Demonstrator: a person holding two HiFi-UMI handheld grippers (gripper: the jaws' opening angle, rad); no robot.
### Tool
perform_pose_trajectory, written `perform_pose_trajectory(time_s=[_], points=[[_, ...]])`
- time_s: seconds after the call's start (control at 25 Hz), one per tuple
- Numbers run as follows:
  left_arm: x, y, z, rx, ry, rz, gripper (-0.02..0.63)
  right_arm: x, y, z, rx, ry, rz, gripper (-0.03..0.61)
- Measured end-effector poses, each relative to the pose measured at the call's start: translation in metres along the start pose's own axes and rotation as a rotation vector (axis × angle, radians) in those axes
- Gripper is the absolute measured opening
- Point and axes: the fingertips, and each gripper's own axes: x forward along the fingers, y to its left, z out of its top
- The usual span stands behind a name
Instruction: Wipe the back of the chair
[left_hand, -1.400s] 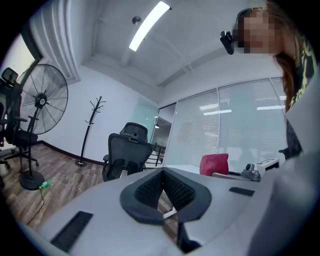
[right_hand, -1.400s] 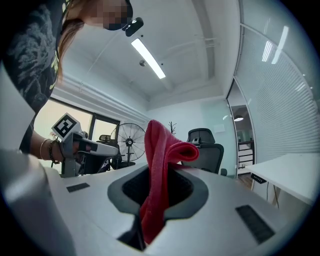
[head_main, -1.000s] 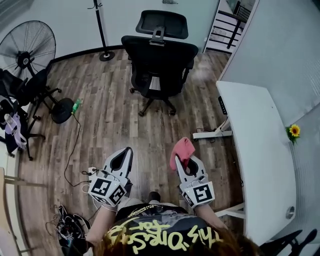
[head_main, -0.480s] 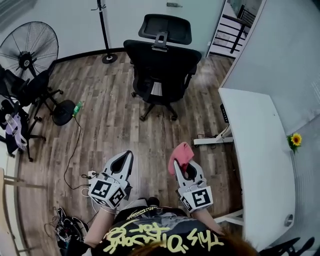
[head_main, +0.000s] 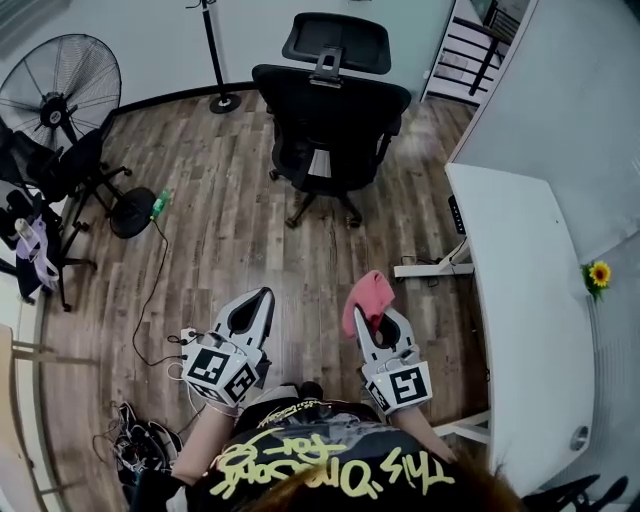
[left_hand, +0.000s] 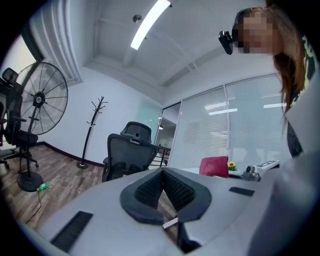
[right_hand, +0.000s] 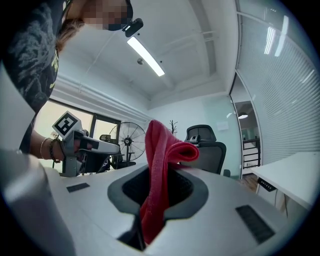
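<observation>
Right gripper (right_hand: 165, 181) jaws clamp folded red cloth (right_hand: 161, 145). Left gripper (left_hand: 161, 175) jaws together, empty. Only the gripper views confirm both. Wiping not started: black mesh office chair (head_main: 330, 110) stands well apart across wooden floor (head_main: 240, 220), by far wall. Only head view shows that gap.

Wood-plank floor (head_main: 230, 250), black office chair (head_main: 330, 110) standing on it, pedestal fan (head_main: 52, 92), coat stand (head_main: 222, 100), white desk (head_main: 525, 310), tangled cables (head_main: 140, 445)
</observation>
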Motion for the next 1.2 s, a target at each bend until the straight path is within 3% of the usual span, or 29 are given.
perform_pose_trajectory(time_s=[0.68, 1.2], points=[[-0.002, 0.009, -0.011, -0.023, 0.016, 0.031, -0.008, 0.009, -0.005, -0.015, 0.015, 0.029, 0.015, 0.061], [0.09, 0.063, -0.001, -0.037, 0.009, -0.048, -0.008, 0.086, -0.057, -0.023, -0.019, 0.022, -0.058, 0.061]])
